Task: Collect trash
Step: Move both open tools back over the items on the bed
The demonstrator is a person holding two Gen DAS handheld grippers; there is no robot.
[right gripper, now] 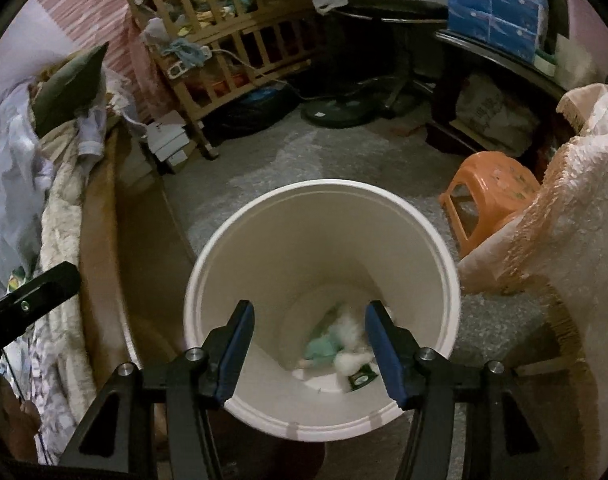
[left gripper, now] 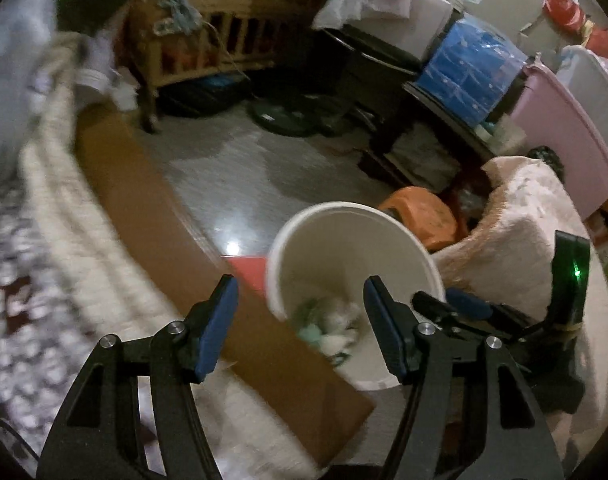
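A white round bin [left gripper: 344,209] [right gripper: 324,185] stands on the grey floor between a bed and a fluffy covered seat. At its bottom lies trash [left gripper: 332,320] [right gripper: 344,344]: crumpled white tissue, pale green scraps and a small dark green wrapper. My right gripper [right gripper: 310,306] hangs open straight above the bin's mouth, with nothing between its blue pads [right gripper: 235,352]. My left gripper [left gripper: 299,284] is open too, over the bin's left rim and the brown bed side, and holds nothing. The right gripper's fingers [left gripper: 464,307] show at the right of the left wrist view.
A bed with a cream blanket [left gripper: 63,220] and brown side board [left gripper: 143,208] runs along the left. An orange stool [right gripper: 492,184] and a pink fluffy cover [right gripper: 564,220] stand to the right. A wooden crib [right gripper: 231,40] and a fan base [right gripper: 336,114] are behind.
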